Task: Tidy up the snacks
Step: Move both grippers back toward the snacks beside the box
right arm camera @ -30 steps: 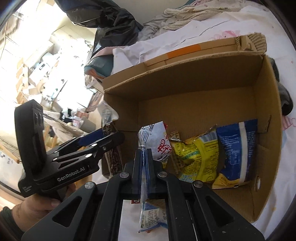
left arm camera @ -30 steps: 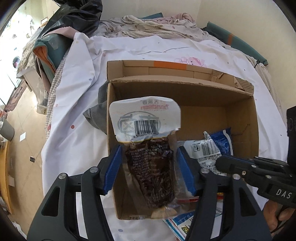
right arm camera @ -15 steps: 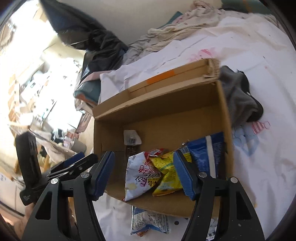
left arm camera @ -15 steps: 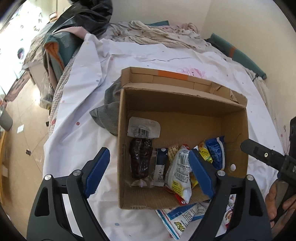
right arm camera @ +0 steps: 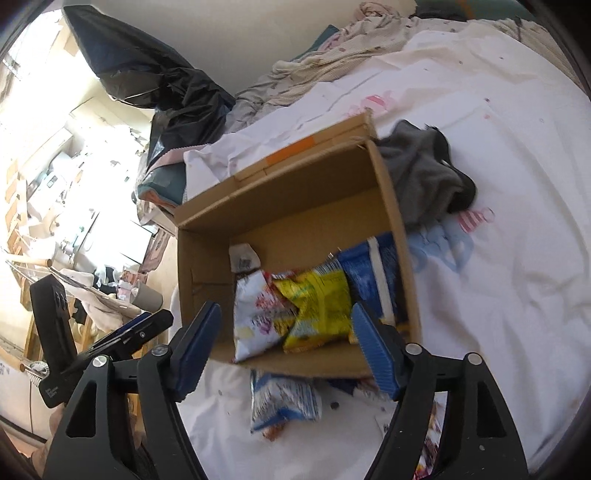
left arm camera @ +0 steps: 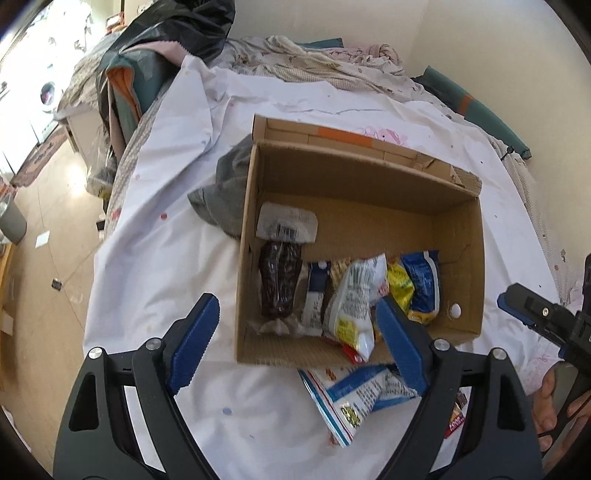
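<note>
An open cardboard box (left arm camera: 373,188) (right arm camera: 207,266) stands on a white sheet. Inside lie a dark snack pack with a white barcode top (left arm camera: 280,273), a white and red packet (left arm camera: 352,295) (right arm camera: 255,314), a yellow packet (right arm camera: 317,306) and a blue packet (left arm camera: 423,284) (right arm camera: 373,273). A blue and white packet (left arm camera: 354,395) (right arm camera: 284,400) lies on the sheet in front of the box. My left gripper (left arm camera: 299,339) is open and empty, above the box's near edge. My right gripper (right arm camera: 284,343) is open and empty, near the same edge.
A grey cloth (left arm camera: 225,192) (right arm camera: 424,177) lies against the box's side. Crumpled bedding (left arm camera: 325,59) and a black bag (left arm camera: 177,33) are at the back. More small packets (left arm camera: 456,417) lie at the sheet's near right. The bed edge and floor (left arm camera: 44,229) are on the left.
The left gripper released the dark snack pack into the box and the right released its white and red packet. Both opened and pulled back up and away from the box.
</note>
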A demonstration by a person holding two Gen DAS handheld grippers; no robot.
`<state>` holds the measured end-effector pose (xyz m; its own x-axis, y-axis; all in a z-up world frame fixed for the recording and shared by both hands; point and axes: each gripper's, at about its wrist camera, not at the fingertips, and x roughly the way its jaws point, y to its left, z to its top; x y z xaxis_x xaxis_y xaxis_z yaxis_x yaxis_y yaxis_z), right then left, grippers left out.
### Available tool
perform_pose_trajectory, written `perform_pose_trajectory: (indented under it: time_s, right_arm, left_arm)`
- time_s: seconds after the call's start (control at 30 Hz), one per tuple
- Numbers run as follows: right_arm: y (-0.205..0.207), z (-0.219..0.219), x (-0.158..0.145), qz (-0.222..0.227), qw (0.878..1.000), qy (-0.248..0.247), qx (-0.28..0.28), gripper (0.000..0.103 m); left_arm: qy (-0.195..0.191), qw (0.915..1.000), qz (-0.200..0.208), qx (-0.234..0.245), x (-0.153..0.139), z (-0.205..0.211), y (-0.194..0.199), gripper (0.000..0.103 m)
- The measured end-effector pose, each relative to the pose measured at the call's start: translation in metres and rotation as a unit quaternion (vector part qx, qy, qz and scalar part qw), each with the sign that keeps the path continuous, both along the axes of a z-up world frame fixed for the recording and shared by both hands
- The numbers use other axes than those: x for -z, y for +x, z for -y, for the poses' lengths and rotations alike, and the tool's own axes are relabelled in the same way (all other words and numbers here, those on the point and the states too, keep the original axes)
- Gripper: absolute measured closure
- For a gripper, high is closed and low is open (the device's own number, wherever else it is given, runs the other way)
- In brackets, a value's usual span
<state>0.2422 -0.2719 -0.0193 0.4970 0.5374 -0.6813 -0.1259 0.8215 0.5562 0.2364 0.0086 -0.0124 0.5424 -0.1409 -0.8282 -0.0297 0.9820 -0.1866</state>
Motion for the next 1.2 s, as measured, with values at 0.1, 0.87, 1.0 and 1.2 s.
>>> perform_pose_trajectory:
  time_s: [0.1, 0.87, 1.0, 1.2]
  right_arm:
    - [-0.012, 0.005, 0.001, -0.003, 1.000, -0.008, 0.000, 0.025]
    - [-0.086, -0.001, -0.005, 0.078, 0.990, -0.119, 0.025, 0.023]
    - [-0.095, 0.007, 0.001, 0.071, 0.989, -0.126, 0.033, 0.023]
    - [-0.099, 0.016, 0.008, 0.055, 0.986, -0.152, 0.044, 0.023]
  left_arm:
    - [-0.002, 1.0000, -0.001, -0.001, 0.001, 0.001, -0.009, 0.019]
    - [0.047, 0.9961, 0.057, -0.048, -0.003, 0.006, -0.077, 0.019]
    - [0.045, 0.9964, 0.057, -0.044, 0.000, 0.011, -0.084, 0.019]
    - [0.029, 0.9979, 0.050, -0.030, 0.010, 0.019, -0.090, 0.019]
